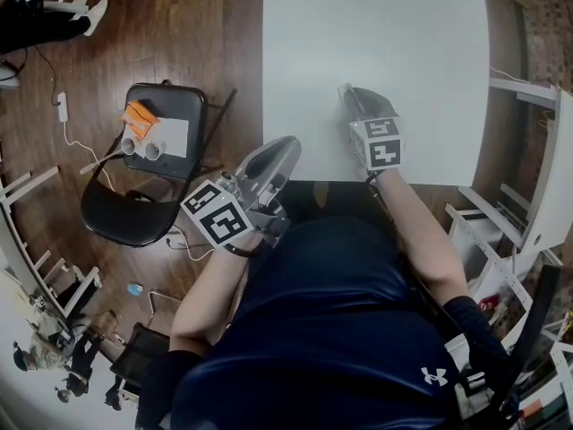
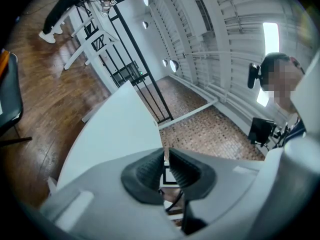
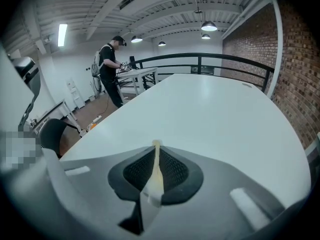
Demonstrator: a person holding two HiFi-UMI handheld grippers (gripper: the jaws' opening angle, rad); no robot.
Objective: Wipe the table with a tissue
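Nearest us, our left gripper [image 1: 286, 147] hangs closed and empty at seven o'clock off the table [image 1: 385, 25], so our right gripper [image 1: 346, 90], clamped on the tissue [image 3: 156, 170], likely sweeps toward twelve o'clock.

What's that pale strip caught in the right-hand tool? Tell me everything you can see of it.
It is a tissue, thin, soft-looking and cream-white, seen edge-on. The right gripper's black ribbed jaws are shut on it. Its top edge peeks just past the jaw tips, and its lower end fans out behind them. It is held over the white table; whether it touches the surface cannot be seen.
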